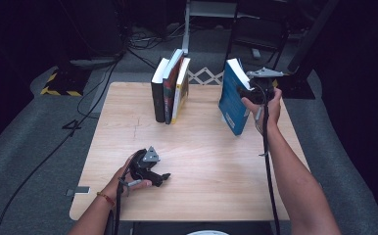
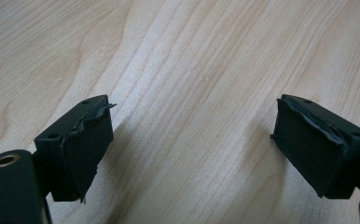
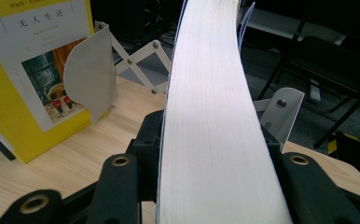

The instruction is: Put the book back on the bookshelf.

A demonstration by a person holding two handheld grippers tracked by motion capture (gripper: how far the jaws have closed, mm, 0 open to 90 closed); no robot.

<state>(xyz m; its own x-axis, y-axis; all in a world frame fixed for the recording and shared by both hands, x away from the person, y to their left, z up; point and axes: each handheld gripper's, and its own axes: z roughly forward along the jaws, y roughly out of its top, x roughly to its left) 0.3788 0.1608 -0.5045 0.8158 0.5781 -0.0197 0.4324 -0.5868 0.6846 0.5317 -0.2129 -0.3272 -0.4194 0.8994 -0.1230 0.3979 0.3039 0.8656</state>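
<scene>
A blue book [image 1: 233,98] stands on edge over the table's back right, tilted a little. My right gripper [image 1: 246,93] is shut on it, held from the right. In the right gripper view the white page block [image 3: 211,116] runs up between the two black jaws, which press on both covers. My left gripper [image 1: 163,178] rests low at the front left of the wooden table [image 1: 206,161], pointing right. Its jaws stand wide apart in the left gripper view [image 2: 192,144], with bare wood between the worn pads [image 2: 82,154].
Three books lean together at the back centre: a black one [image 1: 157,93], a dark red one [image 1: 169,90] and a yellow one [image 1: 180,90] [image 3: 29,93]. An extending rack [image 1: 204,77] with grey metal end plates [image 3: 92,74] runs behind them. Cables lie on the floor beyond.
</scene>
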